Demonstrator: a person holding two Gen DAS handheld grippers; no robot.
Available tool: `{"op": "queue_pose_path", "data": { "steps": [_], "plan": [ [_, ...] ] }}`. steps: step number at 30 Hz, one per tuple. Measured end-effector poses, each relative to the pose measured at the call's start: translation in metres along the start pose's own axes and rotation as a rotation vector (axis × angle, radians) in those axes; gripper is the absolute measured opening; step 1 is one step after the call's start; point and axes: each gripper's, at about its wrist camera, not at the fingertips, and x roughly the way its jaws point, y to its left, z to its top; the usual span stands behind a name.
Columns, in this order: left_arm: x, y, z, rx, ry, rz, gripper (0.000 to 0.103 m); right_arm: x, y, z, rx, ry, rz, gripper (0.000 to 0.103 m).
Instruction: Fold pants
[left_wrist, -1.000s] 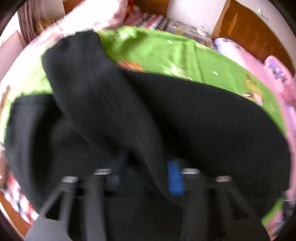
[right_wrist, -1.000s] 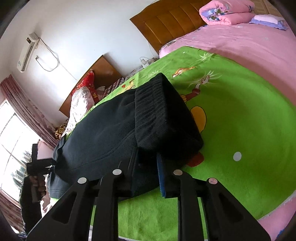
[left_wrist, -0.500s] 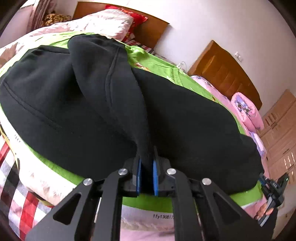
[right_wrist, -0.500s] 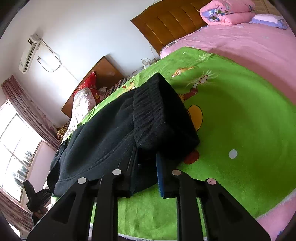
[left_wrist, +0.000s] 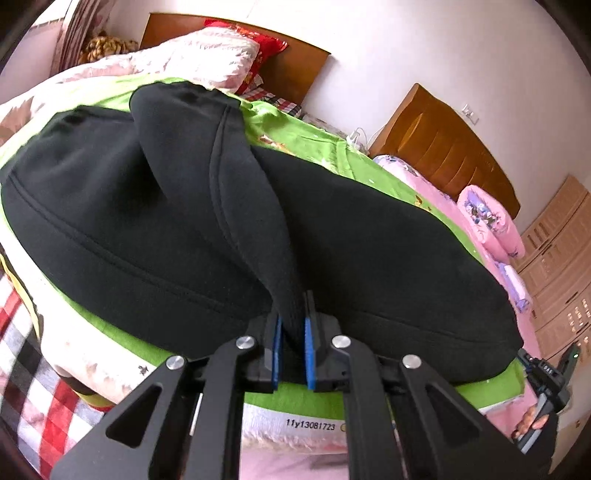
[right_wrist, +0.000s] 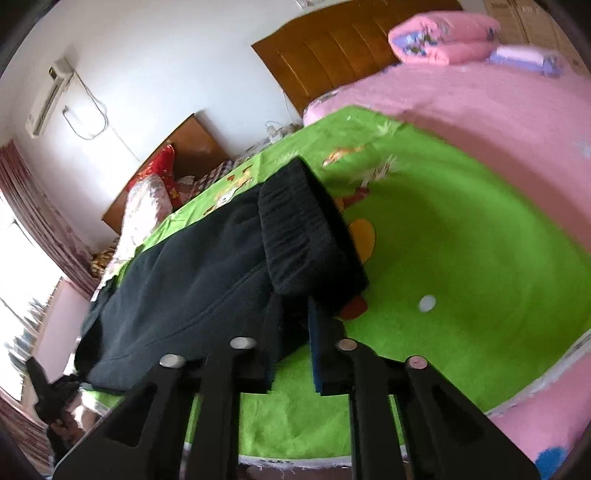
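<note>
Black pants (left_wrist: 369, 251) lie lengthwise on a green cartoon blanket (left_wrist: 325, 158). My left gripper (left_wrist: 293, 332) is shut on a fold of the pants' fabric, which rises as a ridge (left_wrist: 221, 177) from the jaws. In the right wrist view the pants (right_wrist: 192, 280) stretch away to the left and their ribbed waistband (right_wrist: 299, 229) is lifted and folded over. My right gripper (right_wrist: 295, 328) is shut on the waistband end, just above the green blanket (right_wrist: 461, 258).
The bed edge with a white label strip (left_wrist: 310, 424) is right below my left gripper. A pink quilt (right_wrist: 480, 103), pink pillows (right_wrist: 443, 37) and wooden headboards (right_wrist: 332, 55) lie beyond. Plaid bedding (left_wrist: 29, 387) hangs at the left.
My left gripper pulled back toward the bed edge and lifted, drawing the pinched fold up into a ridge. My right gripper shifted slightly with the waistband, and the view is blurred by motion.
</note>
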Motion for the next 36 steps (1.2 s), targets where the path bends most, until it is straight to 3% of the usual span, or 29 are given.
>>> {"op": "queue_pose_path", "data": {
  "steps": [4,6,7,9,10,11,13,17,20,21,23,24,25,27,30,33,36],
  "plan": [
    [0.016,-0.001,0.003,-0.013,0.02,0.007,0.011,0.008,-0.019,-0.01,0.059,0.055,0.001,0.005],
    [0.014,-0.003,0.007,-0.021,0.0,0.016,0.02,0.0,-0.021,-0.012,0.056,0.011,-0.005,0.009],
    [0.004,-0.004,0.009,-0.035,-0.049,0.042,0.026,-0.005,-0.019,-0.008,0.052,-0.006,-0.015,0.01],
    [-0.02,-0.013,0.01,-0.027,-0.167,0.074,0.047,-0.015,-0.006,0.001,0.012,-0.049,-0.041,0.019],
    [-0.029,-0.02,0.013,-0.016,-0.198,0.041,0.059,-0.021,0.006,0.007,-0.031,-0.079,-0.053,0.047],
    [-0.034,-0.032,0.018,0.005,-0.209,-0.019,0.068,-0.023,0.016,0.011,-0.063,-0.094,-0.056,0.097],
    [-0.026,-0.063,0.026,0.079,-0.166,-0.108,0.075,-0.023,0.045,0.017,-0.14,-0.134,0.005,0.098],
    [0.019,-0.125,0.023,0.236,-0.023,-0.156,0.081,0.007,0.107,0.013,-0.325,-0.112,0.014,0.097],
    [0.061,-0.15,0.001,0.323,0.091,-0.119,0.081,0.041,0.137,-0.002,-0.437,-0.026,-0.015,0.096],
    [0.078,-0.153,-0.011,0.344,0.166,-0.085,0.081,0.051,0.14,-0.007,-0.476,-0.002,-0.041,0.096],
    [0.083,-0.163,-0.029,0.457,0.142,-0.024,0.081,0.073,0.14,-0.029,-0.573,0.104,-0.134,0.096],
    [0.084,-0.17,-0.038,0.526,0.141,0.016,0.081,0.078,0.132,-0.037,-0.581,0.13,-0.131,0.096],
    [0.084,-0.172,-0.041,0.545,0.133,0.028,0.081,0.072,0.12,-0.038,-0.544,0.115,-0.074,0.097],
    [0.085,-0.173,-0.039,0.544,0.15,0.019,0.081,0.07,0.117,-0.038,-0.597,0.145,-0.068,0.096],
    [0.075,-0.178,-0.011,0.518,0.237,-0.058,0.081,0.068,0.128,-0.025,-0.633,0.203,-0.063,0.096],
    [0.065,-0.195,0.04,0.516,0.189,-0.16,0.09,0.055,0.157,0.006,-0.723,0.118,0.013,0.096],
    [0.102,-0.202,0.102,0.465,0.214,-0.188,0.094,0.085,0.191,0.05,-0.816,0.095,0.071,0.093]
  ]
}}
